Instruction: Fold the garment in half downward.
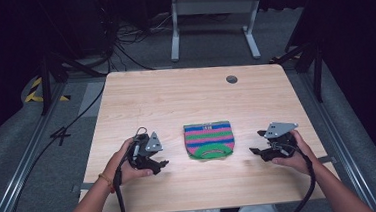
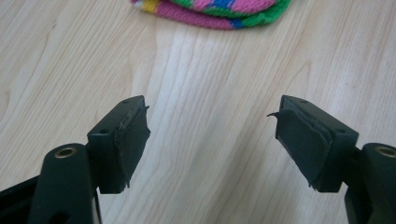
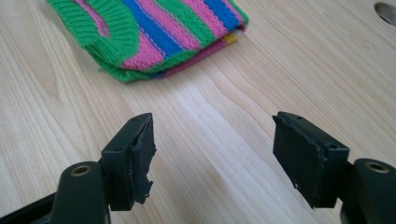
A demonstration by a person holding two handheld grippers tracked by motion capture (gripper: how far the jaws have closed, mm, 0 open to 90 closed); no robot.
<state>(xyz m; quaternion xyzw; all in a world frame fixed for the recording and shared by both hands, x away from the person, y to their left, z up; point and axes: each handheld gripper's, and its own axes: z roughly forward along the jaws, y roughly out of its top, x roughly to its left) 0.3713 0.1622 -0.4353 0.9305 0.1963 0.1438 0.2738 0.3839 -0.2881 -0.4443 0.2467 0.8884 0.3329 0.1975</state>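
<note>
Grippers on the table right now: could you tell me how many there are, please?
2. The left gripper sits left of the striped knitted piece, the right gripper to its right; both open, neither touching it.

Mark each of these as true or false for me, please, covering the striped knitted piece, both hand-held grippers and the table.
1. The striped knitted piece lies between the two grippers. True.
2. The left hand-held gripper is shut on the knit. False: its jaws stand open over bare wood.
3. The right hand-held gripper is open. True.
4. The knit is plain grey. False: it has green, pink and blue stripes.
5. The table has a round hole near its far edge. True.
</note>
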